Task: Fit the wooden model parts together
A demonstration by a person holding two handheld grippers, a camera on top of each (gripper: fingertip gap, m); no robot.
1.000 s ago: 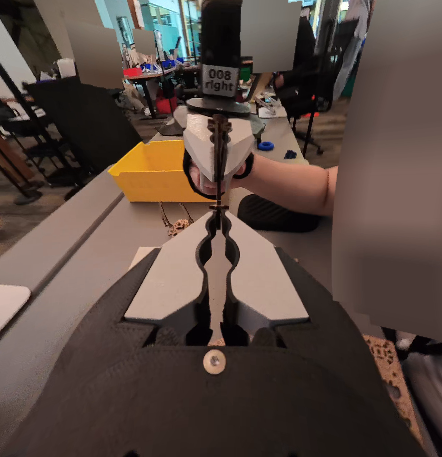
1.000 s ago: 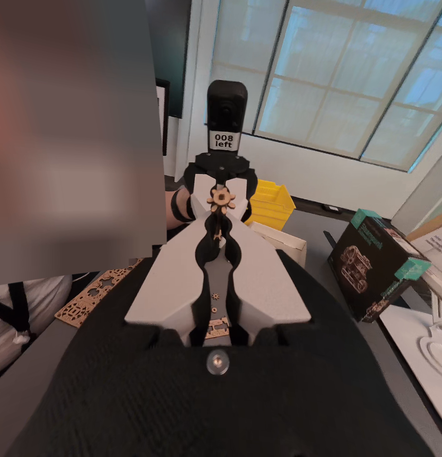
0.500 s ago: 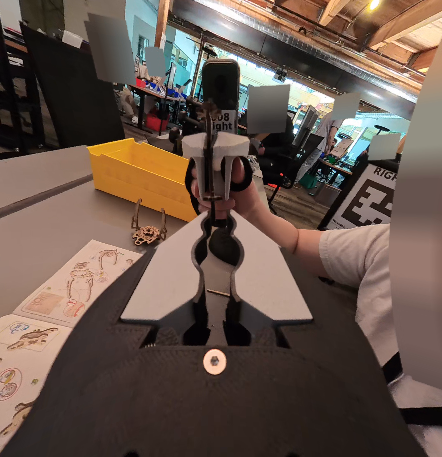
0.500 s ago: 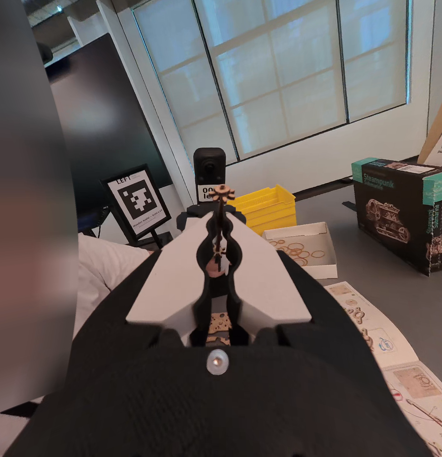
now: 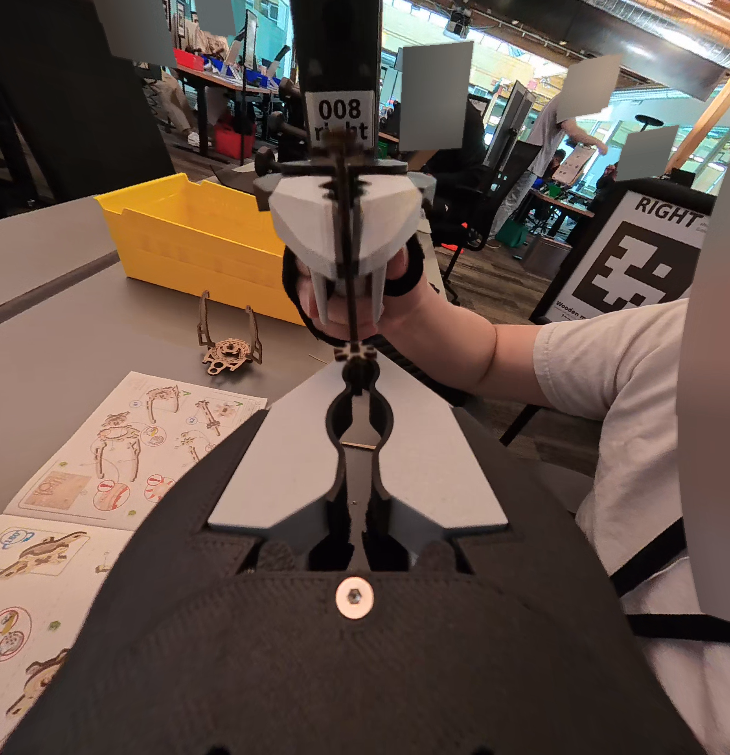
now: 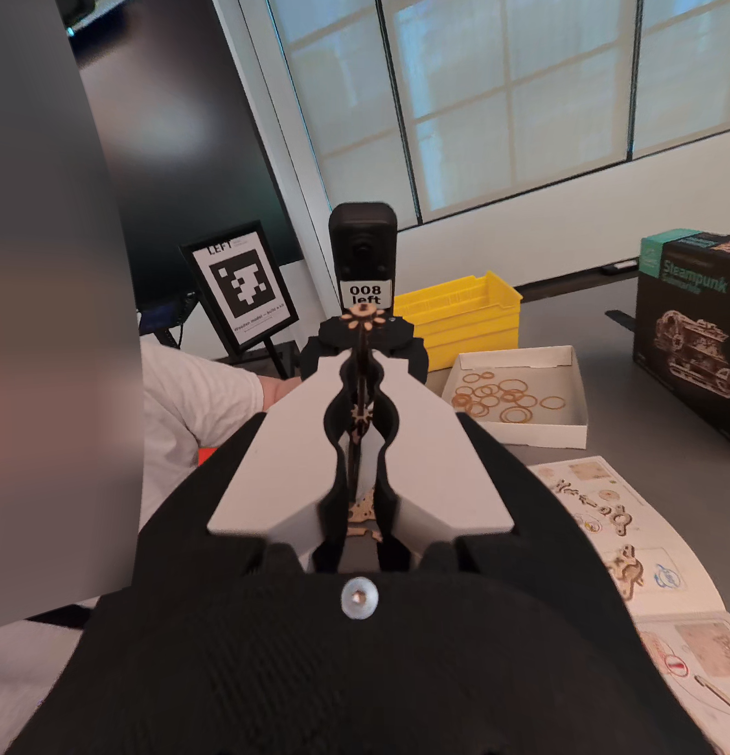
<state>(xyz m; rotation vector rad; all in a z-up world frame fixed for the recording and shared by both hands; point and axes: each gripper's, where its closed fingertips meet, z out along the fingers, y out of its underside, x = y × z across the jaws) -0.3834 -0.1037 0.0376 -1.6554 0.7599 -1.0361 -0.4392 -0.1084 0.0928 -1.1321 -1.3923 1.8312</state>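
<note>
My left gripper is shut on a small wooden gear, which sticks out just past its tips. My right gripper is shut on a thin dark wooden shaft, held upright along its fingers. In the left wrist view the right gripper faces me, and the shaft runs down to the gear. In the right wrist view the gear sits at the shaft's far end. A second small gear sits on the shaft between the right fingers. Both grippers are held above the grey table.
A part-built wooden piece lies by a yellow bin. An instruction sheet lies at the front left. A white tray of rubber bands, the dark kit box and a marker sign stand nearby. The tips of one gripper are about 7 cm away from the tips of the other.
Both grippers have tilted and swung, so the backgrounds have changed. The right gripper has come closer to the left one. The shaft's end now meets the gear at the left tips.
</note>
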